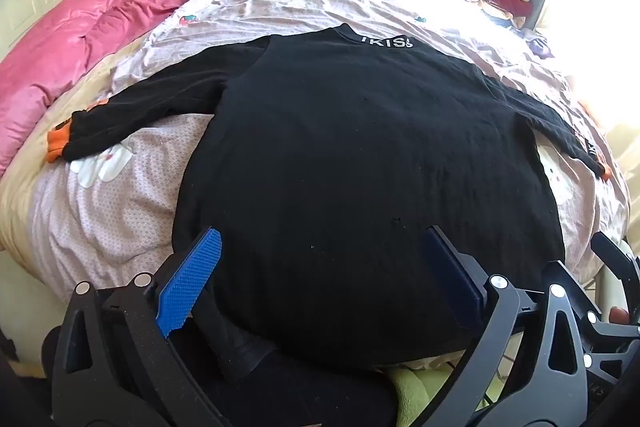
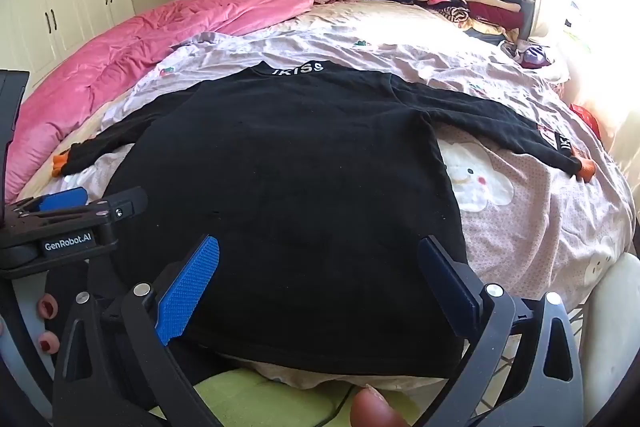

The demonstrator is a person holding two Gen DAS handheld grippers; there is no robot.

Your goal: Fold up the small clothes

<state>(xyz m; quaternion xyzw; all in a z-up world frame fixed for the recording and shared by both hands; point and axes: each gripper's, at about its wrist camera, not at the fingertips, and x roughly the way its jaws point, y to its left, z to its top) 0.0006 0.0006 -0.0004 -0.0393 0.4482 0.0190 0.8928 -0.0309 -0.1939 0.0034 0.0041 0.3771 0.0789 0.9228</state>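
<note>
Both grippers, left (image 1: 320, 267) and right (image 2: 320, 275), jaws spread, empty; black sweater (image 2: 288, 179) flat on bed (image 2: 540, 227), sleeves out; folding not begun.

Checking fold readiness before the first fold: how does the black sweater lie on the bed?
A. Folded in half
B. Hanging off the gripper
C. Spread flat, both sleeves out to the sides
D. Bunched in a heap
C: the black sweater lies flat on the bed, collar away, sleeves spread to both sides.
</note>
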